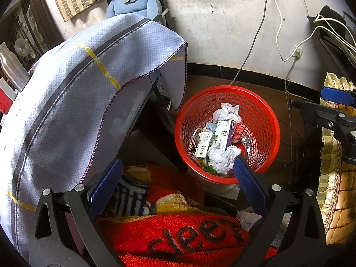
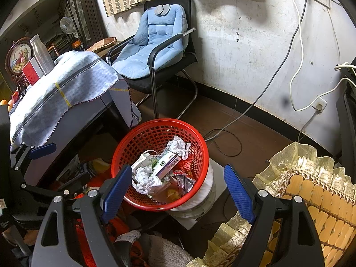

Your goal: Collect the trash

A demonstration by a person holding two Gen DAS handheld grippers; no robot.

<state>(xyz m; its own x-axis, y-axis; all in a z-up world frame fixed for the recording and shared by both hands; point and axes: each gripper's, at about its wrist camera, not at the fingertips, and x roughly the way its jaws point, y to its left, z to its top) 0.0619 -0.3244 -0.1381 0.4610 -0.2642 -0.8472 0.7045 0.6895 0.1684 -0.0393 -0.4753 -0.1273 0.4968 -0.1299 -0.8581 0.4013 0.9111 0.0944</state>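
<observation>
Right wrist view gives us the clearest read: the red basket (image 2: pixel 160 162) stands on the floor just beyond our right gripper (image 2: pixel 178 191), whose jaws are spread wide with nothing between the blue pads. Inside the basket lie crumpled paper (image 2: pixel 178 146), a small printed carton (image 2: pixel 166 164) and some wrappers. The left gripper (image 1: pixel 178 184) is likewise wide and empty, with the basket at about one o'clock from it and the cloth-covered desk (image 1: pixel 66 89) at ten o'clock.

We judge most of the trash is already in. One scrap of paper (image 2: pixel 129 237) lies near the red towel (image 1: pixel 173 233) at six o'clock, under the grippers. To take it well, we should tip one gripper steeply down, straddle the scrap by its loose edge rather than pinching towel pile along with it, and close firmly before lifting. Then we carry it over the basket rim and release above the middle.
</observation>
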